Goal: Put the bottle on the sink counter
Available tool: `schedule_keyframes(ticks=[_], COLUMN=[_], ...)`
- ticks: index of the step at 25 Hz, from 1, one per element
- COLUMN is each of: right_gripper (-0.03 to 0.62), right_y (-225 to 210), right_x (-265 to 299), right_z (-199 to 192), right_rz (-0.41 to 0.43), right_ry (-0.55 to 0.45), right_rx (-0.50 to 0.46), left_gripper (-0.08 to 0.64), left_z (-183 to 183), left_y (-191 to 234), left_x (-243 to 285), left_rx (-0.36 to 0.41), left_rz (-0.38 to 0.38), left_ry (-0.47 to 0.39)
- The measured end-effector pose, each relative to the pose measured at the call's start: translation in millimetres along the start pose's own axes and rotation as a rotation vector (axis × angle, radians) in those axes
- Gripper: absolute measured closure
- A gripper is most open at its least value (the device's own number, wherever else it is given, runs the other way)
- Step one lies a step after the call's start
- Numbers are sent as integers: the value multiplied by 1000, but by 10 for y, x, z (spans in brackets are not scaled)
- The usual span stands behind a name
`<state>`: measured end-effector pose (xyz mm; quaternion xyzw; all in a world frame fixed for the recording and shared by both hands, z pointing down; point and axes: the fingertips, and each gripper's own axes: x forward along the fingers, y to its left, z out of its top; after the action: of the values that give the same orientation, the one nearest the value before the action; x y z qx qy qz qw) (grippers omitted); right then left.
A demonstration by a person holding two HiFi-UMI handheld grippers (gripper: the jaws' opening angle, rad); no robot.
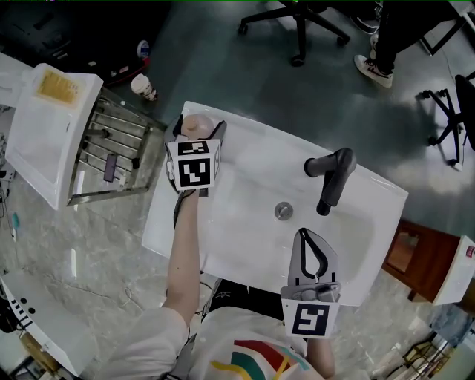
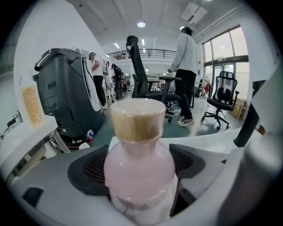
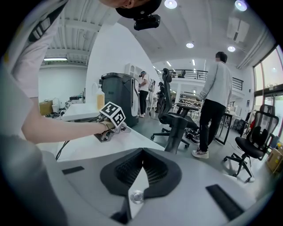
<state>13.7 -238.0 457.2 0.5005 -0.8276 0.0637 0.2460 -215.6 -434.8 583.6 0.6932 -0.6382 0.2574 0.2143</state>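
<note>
The bottle (image 2: 137, 176) is pale pink and translucent with a tan cap (image 1: 196, 126). My left gripper (image 1: 197, 132) is shut on its body, at the far left corner of the white sink counter (image 1: 167, 223). Whether the bottle's base touches the counter is hidden. In the left gripper view the bottle fills the gap between the dark pads (image 2: 90, 170). My right gripper (image 1: 303, 234) hovers over the near edge of the basin, shut with nothing in it; its pads (image 3: 121, 170) meet at the tips. The right gripper view shows the left gripper (image 3: 110, 120) low on the counter.
A black faucet (image 1: 332, 178) stands at the back of the basin, with a metal drain (image 1: 283, 211) in front of it. A white cabinet with a metal rack (image 1: 96, 152) lies left of the sink. Office chairs (image 1: 297, 22) and a person's legs (image 1: 375, 67) are beyond.
</note>
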Motion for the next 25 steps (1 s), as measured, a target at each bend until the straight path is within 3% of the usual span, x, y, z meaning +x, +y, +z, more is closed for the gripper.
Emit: schedule_keyframes(ticks=[9, 14, 25], right_gripper=[580, 580, 580], right_y=[-22, -88, -463], right_x=[-70, -162, -753], right_z=[226, 494, 1361], right_rz=[-11, -40, -181], right_ry=[-52, -115, -367], right_rx=[21, 23, 22], left_gripper=[153, 153, 176], left_z=[463, 942, 1889], left_y=[-107, -205, -945], left_x=[-435, -908, -2412], left_rx=[49, 78, 187], left_rz=[2, 13, -141], left_ry=[-108, -226, -504])
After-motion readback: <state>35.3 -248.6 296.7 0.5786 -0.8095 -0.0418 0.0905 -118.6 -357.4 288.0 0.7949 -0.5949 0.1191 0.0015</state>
